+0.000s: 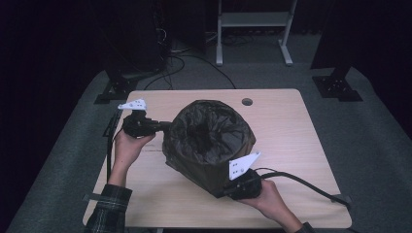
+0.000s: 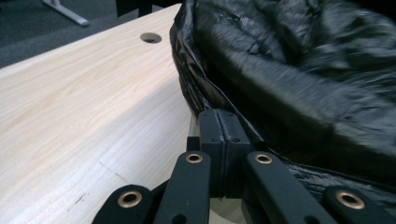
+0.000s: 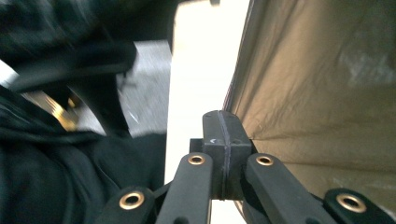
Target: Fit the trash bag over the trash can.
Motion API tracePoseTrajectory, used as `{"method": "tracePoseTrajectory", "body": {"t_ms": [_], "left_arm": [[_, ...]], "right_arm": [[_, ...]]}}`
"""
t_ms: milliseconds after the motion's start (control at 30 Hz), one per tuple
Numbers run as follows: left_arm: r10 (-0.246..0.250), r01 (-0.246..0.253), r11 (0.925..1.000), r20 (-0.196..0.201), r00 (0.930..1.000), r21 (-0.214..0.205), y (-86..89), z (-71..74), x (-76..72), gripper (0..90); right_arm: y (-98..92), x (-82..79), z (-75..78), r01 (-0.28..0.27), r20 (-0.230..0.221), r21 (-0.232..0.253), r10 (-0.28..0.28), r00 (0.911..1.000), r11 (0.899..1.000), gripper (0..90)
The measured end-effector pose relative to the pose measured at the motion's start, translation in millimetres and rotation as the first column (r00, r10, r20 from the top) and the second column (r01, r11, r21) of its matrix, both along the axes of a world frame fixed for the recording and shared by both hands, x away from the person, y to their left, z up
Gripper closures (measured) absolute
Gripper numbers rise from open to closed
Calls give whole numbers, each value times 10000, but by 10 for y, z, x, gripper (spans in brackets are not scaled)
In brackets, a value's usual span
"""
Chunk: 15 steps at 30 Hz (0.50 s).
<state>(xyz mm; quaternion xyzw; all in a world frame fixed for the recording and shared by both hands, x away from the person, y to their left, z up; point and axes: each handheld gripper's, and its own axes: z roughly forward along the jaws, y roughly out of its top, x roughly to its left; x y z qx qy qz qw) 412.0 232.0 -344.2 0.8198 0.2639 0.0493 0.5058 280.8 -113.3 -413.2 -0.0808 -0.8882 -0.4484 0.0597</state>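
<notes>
Black plastic bag sits mid-table, slightly toward the person's side. Thin, glossy film, heavily crinkled; it stands as a rounded, domed lump with a puckered hollow at the top centre. In the left gripper view the film shows shiny ridges and deep folds, with a doubled edge running down to the jaws. In the right gripper view the film is stretched taut and light comes through it brownish, with faint radiating creases.

Left gripper at the bag's left flank, held level by the left hand. Jaws pressed together, a fold of bag film pinched between the pads.

Right gripper at the bag's near right lower corner, held by the right hand. Jaws together, film edge caught at the pads; picture there is blurred, so how deep the pinch goes is unclear.

Table: pale wood-grain top, matt, rounded corners, a round cable hole near the far edge, just beyond the bag. A thin dark scratch on the wood near the left hand.

Around: grey carpet floor; black stand feet off both far corners; a white frame at the far side; loose cables on the floor beyond the table. Thick black cable trails from the right gripper across the near right tabletop. Plaid sleeve at lower left. The bag's bulk stands between the two grippers.
</notes>
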Motion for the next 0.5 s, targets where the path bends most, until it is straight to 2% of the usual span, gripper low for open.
{"method": "tracePoseTrajectory", "body": {"t_ms": [67, 133, 167, 300, 400, 500], "left_arm": [[102, -99, 9998, -131, 9999, 192, -14, -85, 22, 898], [114, -110, 9997, -178, 9998, 237, -18, -110, 31, 898], [167, -155, 9991, -307, 9994, 387, -33, -190, 60, 898], [253, -206, 9964, -575, 9980, 818, -73, -335, 103, 897], [273, -224, 9971, -662, 9974, 726, -64, -408, 113, 897], [365, -336, 9981, -578, 9977, 517, -28, -395, 97, 853]], "right_arm": [[26, 3, -87, 41, 48, -280, -40, 10000, 9996, 900], [31, 17, -165, 100, -26, -364, -101, 9999, 9993, 900], [26, 34, -208, 126, 43, -430, -124, 9999, 9990, 900], [41, 56, -306, 212, 94, -877, -204, 9997, 9959, 900], [57, 69, -356, 240, 144, -1088, -226, 9996, 9938, 900], [52, 76, -335, 208, 282, -1095, -178, 9994, 9938, 899]]}}
